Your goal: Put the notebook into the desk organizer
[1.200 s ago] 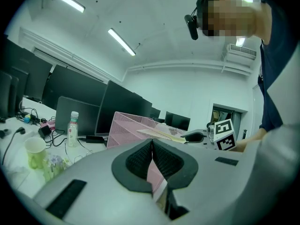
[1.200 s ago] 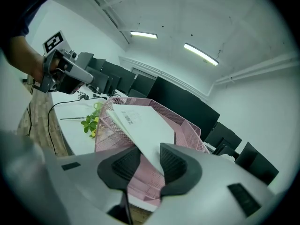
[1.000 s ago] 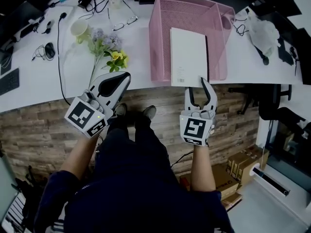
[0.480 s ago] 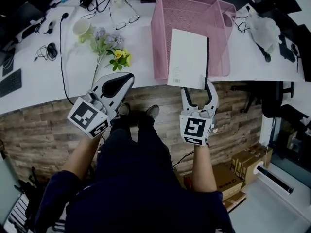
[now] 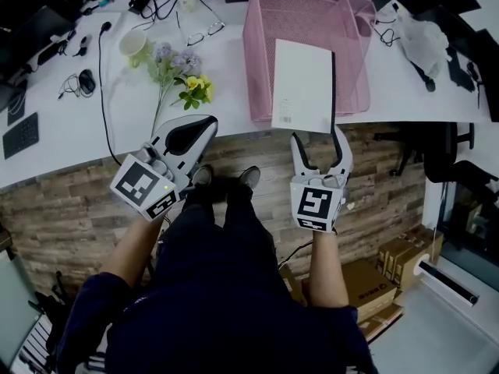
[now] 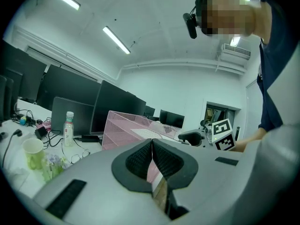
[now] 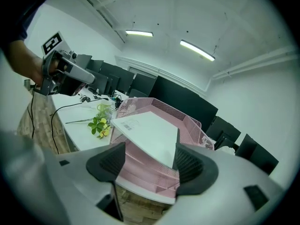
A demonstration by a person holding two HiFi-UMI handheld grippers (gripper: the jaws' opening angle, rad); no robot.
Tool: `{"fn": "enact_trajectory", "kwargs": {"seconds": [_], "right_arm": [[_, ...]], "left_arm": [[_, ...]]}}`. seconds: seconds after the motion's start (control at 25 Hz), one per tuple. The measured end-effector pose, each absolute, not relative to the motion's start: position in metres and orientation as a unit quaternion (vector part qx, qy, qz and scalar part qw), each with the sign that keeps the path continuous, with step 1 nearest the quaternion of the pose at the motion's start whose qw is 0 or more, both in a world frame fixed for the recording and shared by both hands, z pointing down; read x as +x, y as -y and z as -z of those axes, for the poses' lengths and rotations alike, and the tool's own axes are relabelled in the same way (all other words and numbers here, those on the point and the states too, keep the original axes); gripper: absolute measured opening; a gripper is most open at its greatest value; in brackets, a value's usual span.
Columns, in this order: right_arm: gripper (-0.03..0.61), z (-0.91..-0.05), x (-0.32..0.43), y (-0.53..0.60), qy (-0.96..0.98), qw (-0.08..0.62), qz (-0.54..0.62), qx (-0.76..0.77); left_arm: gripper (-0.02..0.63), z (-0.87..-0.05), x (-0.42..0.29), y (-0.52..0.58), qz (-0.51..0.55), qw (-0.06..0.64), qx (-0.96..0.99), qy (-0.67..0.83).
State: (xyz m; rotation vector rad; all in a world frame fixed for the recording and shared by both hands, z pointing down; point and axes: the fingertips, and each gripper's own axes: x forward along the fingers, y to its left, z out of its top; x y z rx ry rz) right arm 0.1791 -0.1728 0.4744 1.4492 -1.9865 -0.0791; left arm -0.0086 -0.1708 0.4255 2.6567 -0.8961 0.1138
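The white notebook lies tilted in the pink mesh desk organizer, its barcoded near edge sticking out over the organizer's front rim. My right gripper is just below that edge, over the floor, with its jaws opening. In the right gripper view the notebook reaches towards the gap between the pads of the right gripper, and neither pad presses on it. My left gripper hangs at the desk's front edge, left of the organizer. The left gripper is shut on nothing.
On the white desk to the organizer's left are a bunch of flowers, a pale cup, glasses, a mouse and cables. A white bag lies at right. Cardboard boxes stand on the floor.
The right jaws have spread apart and let go of the notebook's near edge. The notebook stays resting in the organizer. The left gripper has barely moved.
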Motion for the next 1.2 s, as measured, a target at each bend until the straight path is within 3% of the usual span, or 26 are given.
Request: {"fn": "enact_trajectory", "kwargs": {"seconds": [0.4, 1.2], "right_arm": [[0.314, -0.44, 0.171, 0.161, 0.769, 0.262, 0.001, 0.583], [0.201, -0.392, 0.166, 0.153, 0.768, 0.174, -0.014, 0.616]], "left_arm": [[0.028, -0.404, -0.015, 0.166, -0.034, 0.144, 0.941, 0.305], [0.028, -0.365, -0.017, 0.173, -0.022, 0.107, 0.952, 0.285]]}}
